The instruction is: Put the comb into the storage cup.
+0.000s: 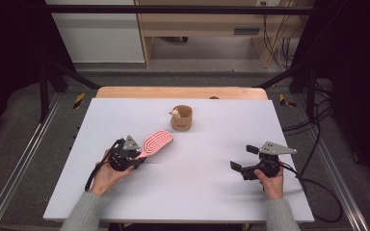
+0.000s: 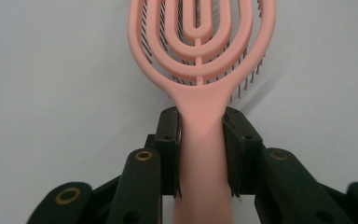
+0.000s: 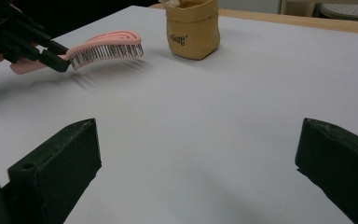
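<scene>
- My left gripper (image 1: 138, 156) holds a pink plastic hairbrush (image 1: 156, 142); its jaws are closed tight on the smooth handle, one black pad on each side, as the left gripper view shows.
- The hairbrush (image 2: 200, 56) has an oval head made of open loops, one inside the other, with a thin rib down the middle. Dark fine bristles with small round tips stand under the loops.
- In the right gripper view the hairbrush (image 3: 103, 48) is above the table with bristles down, not touching the surface, and its shadow lies below.
- In the high view the long axis of the brush goes from my left gripper toward about 2 o'clock; the head points at the brown pouch (image 1: 181, 118).
- This pouch is a small soft cylinder of tan, paper-like material, upright at about 12 o'clock from the table centre, near the brush head but apart from it. A small pale thing sticks out at its rim. On the pouch (image 3: 192, 29) there is dark writing, too blurred for me to read.
- My right gripper (image 1: 244, 159) is at about 4 o'clock; its jaws are wide apart and hold nothing, over the matte white tabletop (image 1: 197, 192).
</scene>
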Demonstrator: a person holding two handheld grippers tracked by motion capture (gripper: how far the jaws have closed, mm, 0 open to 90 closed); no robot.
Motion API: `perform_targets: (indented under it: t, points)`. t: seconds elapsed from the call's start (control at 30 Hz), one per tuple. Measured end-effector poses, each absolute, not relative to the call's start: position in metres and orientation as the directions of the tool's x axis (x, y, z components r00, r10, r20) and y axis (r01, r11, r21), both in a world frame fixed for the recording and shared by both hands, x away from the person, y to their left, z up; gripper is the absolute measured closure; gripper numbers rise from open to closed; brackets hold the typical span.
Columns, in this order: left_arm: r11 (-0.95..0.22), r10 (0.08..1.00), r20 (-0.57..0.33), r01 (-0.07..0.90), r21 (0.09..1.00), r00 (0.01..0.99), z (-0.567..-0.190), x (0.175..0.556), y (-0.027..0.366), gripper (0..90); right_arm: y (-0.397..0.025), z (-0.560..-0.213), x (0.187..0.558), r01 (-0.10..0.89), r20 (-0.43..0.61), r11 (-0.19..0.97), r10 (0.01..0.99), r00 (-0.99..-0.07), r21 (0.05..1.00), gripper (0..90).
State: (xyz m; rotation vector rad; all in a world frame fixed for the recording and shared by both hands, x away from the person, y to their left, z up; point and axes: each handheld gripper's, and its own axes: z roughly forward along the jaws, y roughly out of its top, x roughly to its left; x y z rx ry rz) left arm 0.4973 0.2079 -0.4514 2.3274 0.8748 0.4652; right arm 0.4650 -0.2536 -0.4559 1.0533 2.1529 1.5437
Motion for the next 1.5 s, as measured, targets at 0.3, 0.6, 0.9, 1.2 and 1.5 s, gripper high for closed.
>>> perform_targets:
  t: [0.3, 0.6, 0.9, 1.2, 1.5]
  points:
    - [-0.580, 0.702, 0.116, 0.470, 0.666, 0.703, -0.446, 0.494, 0.209, 69.4, -0.254, -0.455, 0.465, 0.392, 0.178, 0.155, 0.701, -0.691, 0.907, 0.3]
    - [-0.532, 0.739, 0.112, 0.474, 0.702, 0.665, -0.440, 0.491, 0.213, 69.3, -0.254, -0.456, 0.465, 0.393, 0.178, 0.157, 0.701, -0.690, 0.906, 0.3]
    - [-0.499, 0.761, 0.105, 0.473, 0.726, 0.641, -0.437, 0.490, 0.217, 69.4, -0.253, -0.456, 0.465, 0.395, 0.179, 0.158, 0.702, -0.690, 0.905, 0.3]
    - [-0.475, 0.771, 0.102, 0.462, 0.749, 0.628, -0.434, 0.486, 0.216, 69.4, -0.253, -0.456, 0.466, 0.398, 0.180, 0.157, 0.703, -0.688, 0.904, 0.3]
    - [-0.465, 0.776, 0.109, 0.448, 0.764, 0.621, -0.430, 0.483, 0.215, 69.3, -0.253, -0.455, 0.465, 0.398, 0.182, 0.153, 0.706, -0.685, 0.905, 0.3]
